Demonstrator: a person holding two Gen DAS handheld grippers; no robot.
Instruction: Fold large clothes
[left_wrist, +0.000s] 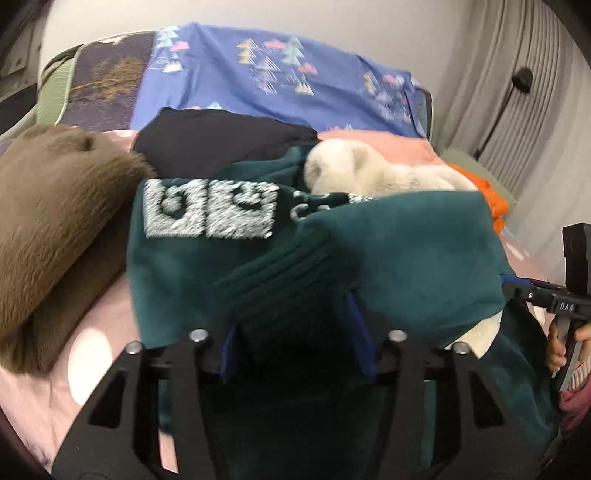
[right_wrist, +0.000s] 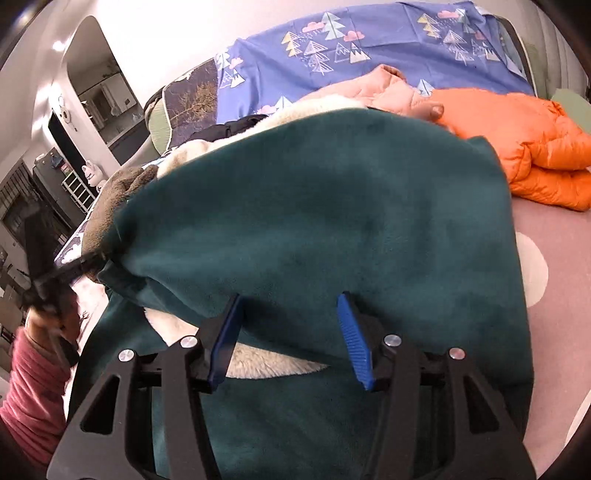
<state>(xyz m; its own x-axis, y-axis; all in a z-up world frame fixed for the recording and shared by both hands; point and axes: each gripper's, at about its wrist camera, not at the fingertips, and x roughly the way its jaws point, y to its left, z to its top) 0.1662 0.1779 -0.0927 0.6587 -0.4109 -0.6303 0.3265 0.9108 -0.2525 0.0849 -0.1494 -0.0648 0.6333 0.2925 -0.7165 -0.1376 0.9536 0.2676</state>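
Observation:
A dark green fleece garment (left_wrist: 406, 251) with a white embroidered patch (left_wrist: 208, 208) and cream lining lies heaped on the bed. Its ribbed cuff (left_wrist: 288, 291) sits between the blue pads (left_wrist: 360, 332) of my left gripper (left_wrist: 295, 317), which looks open around it. In the right wrist view the folded green fabric (right_wrist: 314, 206) spreads ahead of my right gripper (right_wrist: 290, 310). That gripper's pads (right_wrist: 356, 343) stand apart, with the fabric's edge and cream lining (right_wrist: 258, 362) between them. Each gripper also shows in the other's view: the right gripper (left_wrist: 543, 291) at the right edge, the blurred left gripper (right_wrist: 70, 269) at the left.
A brown fleece (left_wrist: 55, 229), a black garment (left_wrist: 221, 140) and a cream fleece (left_wrist: 369, 170) lie behind. An orange puffer jacket (right_wrist: 524, 147) and a pink jacket (right_wrist: 391, 92) lie at the right on the pink dotted bed cover (right_wrist: 561, 258). A blue tree-print sheet (left_wrist: 277, 66) covers the back.

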